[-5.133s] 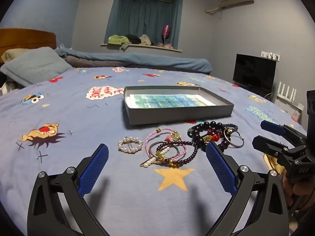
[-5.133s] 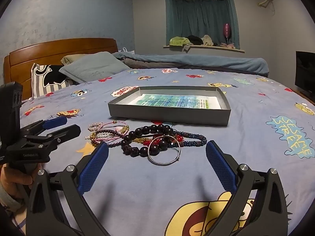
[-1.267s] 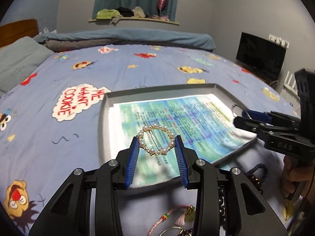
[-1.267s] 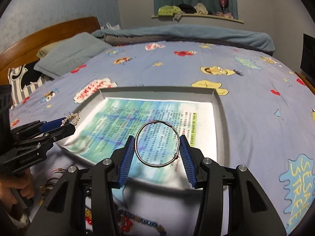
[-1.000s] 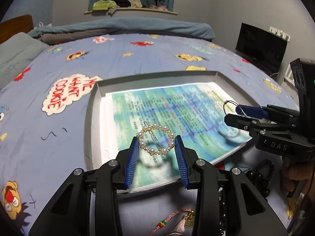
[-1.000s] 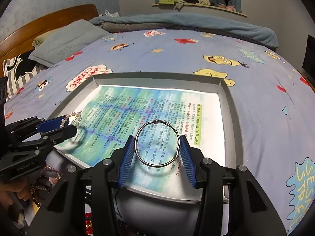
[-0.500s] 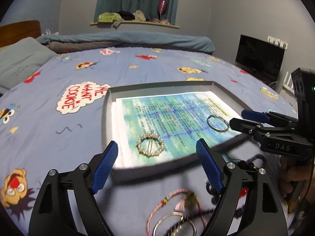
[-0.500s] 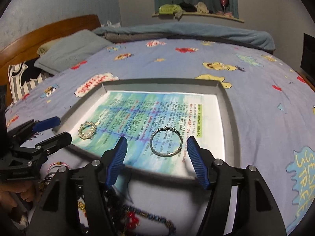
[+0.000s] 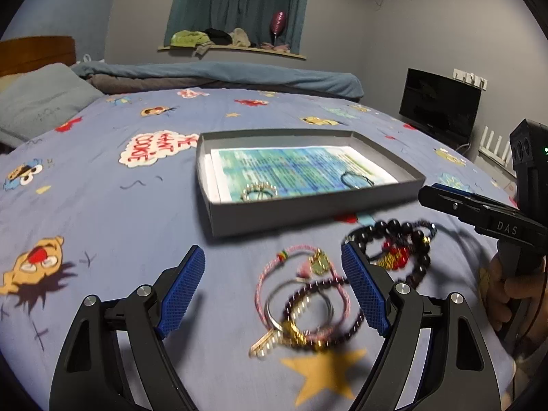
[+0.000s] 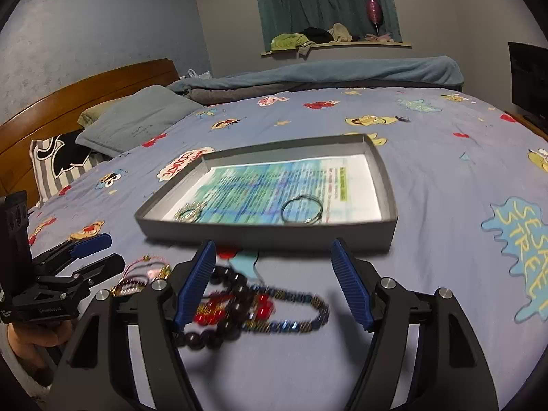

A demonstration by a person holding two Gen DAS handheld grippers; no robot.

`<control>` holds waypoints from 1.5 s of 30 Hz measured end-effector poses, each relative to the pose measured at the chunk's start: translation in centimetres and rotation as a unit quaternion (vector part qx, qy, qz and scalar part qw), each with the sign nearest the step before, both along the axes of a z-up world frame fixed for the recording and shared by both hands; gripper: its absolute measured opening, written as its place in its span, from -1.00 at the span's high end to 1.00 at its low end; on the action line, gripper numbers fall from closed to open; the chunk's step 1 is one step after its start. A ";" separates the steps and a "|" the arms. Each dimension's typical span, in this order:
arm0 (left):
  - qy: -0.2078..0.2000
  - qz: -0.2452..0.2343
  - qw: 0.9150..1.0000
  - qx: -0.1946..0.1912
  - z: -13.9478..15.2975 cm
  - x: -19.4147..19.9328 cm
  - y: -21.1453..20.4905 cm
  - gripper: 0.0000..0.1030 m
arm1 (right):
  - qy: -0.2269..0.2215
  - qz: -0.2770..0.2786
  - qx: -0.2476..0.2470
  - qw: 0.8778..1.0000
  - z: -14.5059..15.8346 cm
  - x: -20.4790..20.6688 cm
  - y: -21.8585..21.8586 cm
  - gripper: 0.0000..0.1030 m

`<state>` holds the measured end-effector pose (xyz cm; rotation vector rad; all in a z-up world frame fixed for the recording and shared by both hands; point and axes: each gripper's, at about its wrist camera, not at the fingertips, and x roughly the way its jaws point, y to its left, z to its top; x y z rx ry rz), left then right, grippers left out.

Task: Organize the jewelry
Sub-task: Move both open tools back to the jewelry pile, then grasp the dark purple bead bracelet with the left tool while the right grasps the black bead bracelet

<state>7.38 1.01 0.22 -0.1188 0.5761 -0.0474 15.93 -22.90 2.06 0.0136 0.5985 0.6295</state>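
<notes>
A shallow grey box (image 9: pixel 308 202) sits on the blue cartoon-print bedsheet (image 9: pixel 102 212), lined with a sheet of green-and-blue printed paper (image 10: pixel 274 188). 2 pieces of jewelry already lie on that paper: a pearl ring brooch (image 9: pixel 259 191) near the box's front left corner and a thin silver wire bangle (image 10: pixel 302 210) further right, well apart from each other.

The rest of the jewelry is on the sheet just in front of the box. From the left wrist view, a tangle of a pink cord bracelet (image 9: pixel 298 257), a silver ring and dark small-bead strands (image 9: pixel 322 311) lies above a yellow star print (image 9: pixel 322 370). Beside it to the right, a bracelet of large black beads (image 9: pixel 407 239) overlaps red beads. In the right wrist view a blue bead strand (image 10: pixel 294 311) trails from this heap; motion blur hides finer detail.

The left gripper (image 9: pixel 274 294) hangs released over the pink-cord tangle, its blue pads spread wide with nothing pressed between them. The right gripper (image 10: pixel 274 284) has just been opening and also holds nothing, its pads apart above the black and red beads. Each gripper shows at the edge of the other's view, held by a hand (image 9: pixel 513 294).

Beyond are a grey pillow (image 10: pixel 137 120), a wooden headboard (image 10: pixel 85 85), a rolled blue blanket (image 9: pixel 222 72) and a dark screen (image 9: pixel 438 108).
</notes>
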 end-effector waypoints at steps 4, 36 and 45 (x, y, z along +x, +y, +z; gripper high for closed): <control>0.011 -0.011 1.000 -0.012 -0.4 -0.8 -0.1 -0.60 | 0.002 0.002 0.003 1.000 -0.5 -1.1 -0.3 -0.36; 0.038 -0.052 0.997 -0.031 -1.9 -0.5 -0.4 0.33 | -0.018 0.017 -0.015 1.000 -1.3 -4.9 -0.1 -0.36; 0.055 -0.060 0.996 -0.023 -2.4 -0.5 -0.8 0.64 | -0.017 0.022 -0.030 0.999 -1.4 -5.0 0.5 -0.31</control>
